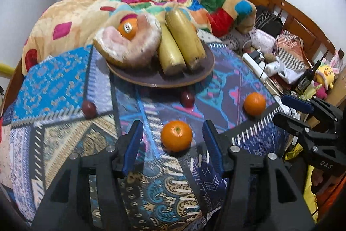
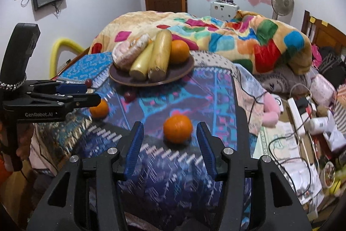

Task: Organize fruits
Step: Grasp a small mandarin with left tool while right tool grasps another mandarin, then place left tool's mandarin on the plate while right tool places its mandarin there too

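I had both grippers mid-approach, each lined up on its own orange. The left gripper point(image 1: 173, 138) stood apart, empty, an orange point(image 1: 176, 135) just ahead between its fingers; the right gripper point(image 2: 169, 140) likewise, its orange point(image 2: 177, 128) ahead. Next, I judged: advance, close gently, carry to the plate point(image 1: 201, 77) beyond.

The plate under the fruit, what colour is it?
Dark brown plate; clearest in the left wrist view.
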Tool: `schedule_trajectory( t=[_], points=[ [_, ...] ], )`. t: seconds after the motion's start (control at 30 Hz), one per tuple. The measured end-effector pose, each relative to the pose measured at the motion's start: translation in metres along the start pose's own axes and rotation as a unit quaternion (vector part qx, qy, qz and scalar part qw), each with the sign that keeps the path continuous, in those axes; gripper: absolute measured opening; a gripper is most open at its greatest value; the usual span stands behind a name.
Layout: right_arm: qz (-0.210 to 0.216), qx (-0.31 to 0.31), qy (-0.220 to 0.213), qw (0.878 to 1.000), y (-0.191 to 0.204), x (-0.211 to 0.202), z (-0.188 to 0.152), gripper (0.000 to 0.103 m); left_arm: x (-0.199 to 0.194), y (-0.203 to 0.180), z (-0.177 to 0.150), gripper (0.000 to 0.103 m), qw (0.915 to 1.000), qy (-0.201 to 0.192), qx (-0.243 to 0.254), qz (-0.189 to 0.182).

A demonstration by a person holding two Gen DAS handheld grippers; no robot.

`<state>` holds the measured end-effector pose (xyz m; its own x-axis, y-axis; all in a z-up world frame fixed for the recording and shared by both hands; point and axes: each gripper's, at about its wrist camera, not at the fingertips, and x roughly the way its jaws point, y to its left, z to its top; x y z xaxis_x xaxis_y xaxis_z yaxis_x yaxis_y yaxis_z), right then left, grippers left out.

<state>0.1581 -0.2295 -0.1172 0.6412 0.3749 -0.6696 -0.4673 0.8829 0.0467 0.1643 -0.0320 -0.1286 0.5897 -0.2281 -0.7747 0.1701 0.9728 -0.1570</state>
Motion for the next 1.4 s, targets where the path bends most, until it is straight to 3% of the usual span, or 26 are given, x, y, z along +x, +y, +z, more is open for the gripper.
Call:
schedule_trajectory(
  t=[0.33, 0.47, 0.7, 0.73, 0.77, 1.0, 1.4],
  points=[
    [-0.001, 0.013, 0.014, 1.000, -0.007, 0.015, -0.015, 0.047, 0.016, -0.007, -0.014, 0.055, 0.9999, 0.007, 0.015, 0.001],
    [0.006, 0.018, 0.017, 1.000, -0.008, 0.025, -0.013, 0.047, 0.017, -0.008, -0.013, 0.034, 0.9998, 0.004, 0.019, -0.001],
    [0.012, 0.022, 0.023, 0.999, -0.008, 0.039, -0.009, 0.046, 0.016, 0.001, -0.011, 0.033, 0.9999, -0.002, 0.010, -0.012],
    [0.010, 0.022, 0.022, 0.999, -0.008, 0.040, -0.009, 0.037, 0.016, 0.001, -0.010, 0.033, 0.9999, -0.003, 0.010, -0.011],
    [0.010, 0.022, 0.021, 0.999, -0.008, 0.040, -0.009, 0.034, 0.015, 0.003, -0.010, 0.033, 0.9999, -0.004, 0.010, -0.011],
    [0.019, 0.033, 0.011, 0.999, -0.011, 0.035, -0.007, 0.034, 0.005, 0.009, 0.000, 0.033, 0.9997, -0.019, 0.006, -0.012],
    [0.021, 0.024, -0.023, 0.999, -0.012, 0.030, 0.028, 0.034, -0.005, 0.014, 0.034, 0.033, 0.9981, -0.060, 0.010, 0.007]
  ],
)
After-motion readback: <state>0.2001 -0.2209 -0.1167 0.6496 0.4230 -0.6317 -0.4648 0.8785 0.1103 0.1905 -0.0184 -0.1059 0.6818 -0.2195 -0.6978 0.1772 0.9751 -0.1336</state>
